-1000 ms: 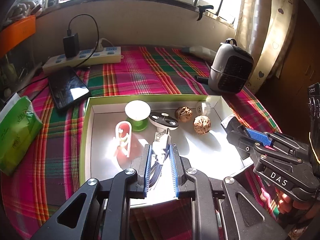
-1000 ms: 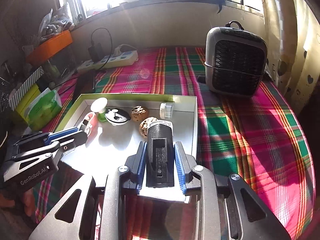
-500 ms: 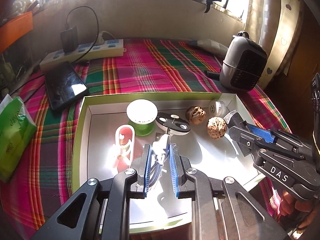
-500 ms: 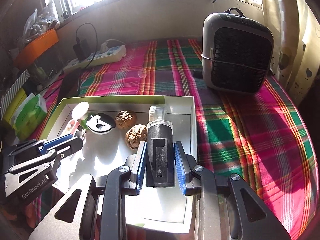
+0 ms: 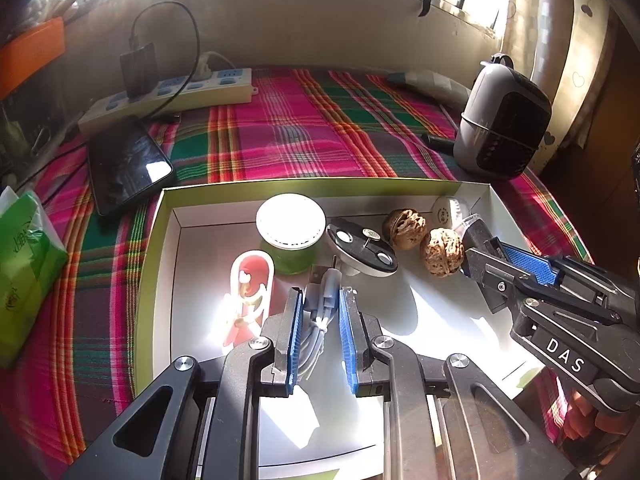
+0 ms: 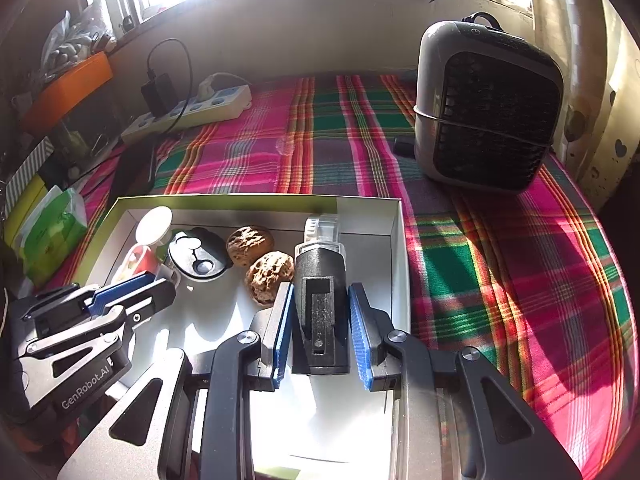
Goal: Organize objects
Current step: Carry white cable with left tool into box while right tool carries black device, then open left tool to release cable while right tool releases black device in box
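Observation:
A white shallow box (image 5: pixel 160 264) with a green rim lies on the plaid cloth. Inside it are a green jar with a white lid (image 5: pixel 290 232), a red and white clip (image 5: pixel 250 292), a black and white oval gadget (image 5: pixel 362 248), two walnuts (image 5: pixel 442 258) and a small white bottle (image 5: pixel 448 210). My left gripper (image 5: pixel 320 300) is shut on a coiled white USB cable (image 5: pixel 318 320) over the box. My right gripper (image 6: pixel 320 292) is shut on a black blocky device (image 6: pixel 320 304) above the box's right side, beside a walnut (image 6: pixel 270 276) and a white bottle (image 6: pixel 322 230).
A phone (image 5: pixel 128 164) and a power strip (image 5: pixel 172 96) with a charger lie at the back left. A green tissue pack (image 5: pixel 24 264) is at the left. A grey and black fan heater (image 6: pixel 486 104) stands at the back right on the plaid cloth (image 6: pixel 500 260).
Both grippers have moved forward and a little down over the box, each keeping its hold. The box contents look closer and have not shifted.

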{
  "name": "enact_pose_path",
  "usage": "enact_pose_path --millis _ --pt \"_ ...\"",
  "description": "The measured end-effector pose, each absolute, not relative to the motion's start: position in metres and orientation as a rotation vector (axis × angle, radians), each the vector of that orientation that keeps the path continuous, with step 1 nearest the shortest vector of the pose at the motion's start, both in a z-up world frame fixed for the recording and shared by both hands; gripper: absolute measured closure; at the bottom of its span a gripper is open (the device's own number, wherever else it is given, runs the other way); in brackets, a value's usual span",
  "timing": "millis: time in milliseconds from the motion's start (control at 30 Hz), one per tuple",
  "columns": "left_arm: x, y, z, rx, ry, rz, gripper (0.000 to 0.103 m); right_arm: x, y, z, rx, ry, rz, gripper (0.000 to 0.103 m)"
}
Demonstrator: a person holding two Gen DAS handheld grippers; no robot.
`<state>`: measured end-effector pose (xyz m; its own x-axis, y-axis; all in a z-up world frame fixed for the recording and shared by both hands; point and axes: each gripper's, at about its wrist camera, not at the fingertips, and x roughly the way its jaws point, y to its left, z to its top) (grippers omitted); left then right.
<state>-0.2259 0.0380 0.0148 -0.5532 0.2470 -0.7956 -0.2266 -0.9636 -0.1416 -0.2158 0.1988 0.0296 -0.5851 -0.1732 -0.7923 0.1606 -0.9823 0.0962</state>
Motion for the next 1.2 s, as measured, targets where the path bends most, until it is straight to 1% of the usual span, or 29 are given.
enact_pose_path --millis 700,767,833,867,1200 --pt "-0.225 0.038 0.015 -1.317 -0.017 2.557 0.087 -0.215 0.194 0.027 1.325 -0.018 -2.658 0.074" --pt "-0.226 0.038 0.015 -1.32 -0.036 2.553 0.086 -0.212 0.195 0.028 1.31 -0.021 -2.665 0.074" --pt "-0.224 0.036 0.016 -1.321 -0.047 2.556 0.079 -0.208 0.197 0.03 1.289 -0.02 -2.674 0.074" --pt "-0.223 0.036 0.017 -1.316 -0.042 2.561 0.078 -0.205 0.197 0.032 1.274 -0.012 -2.683 0.074" --pt "-0.203 0.018 0.029 -1.279 -0.111 2.586 0.077 -0.171 0.204 0.044 1.181 0.006 -2.744 0.074"
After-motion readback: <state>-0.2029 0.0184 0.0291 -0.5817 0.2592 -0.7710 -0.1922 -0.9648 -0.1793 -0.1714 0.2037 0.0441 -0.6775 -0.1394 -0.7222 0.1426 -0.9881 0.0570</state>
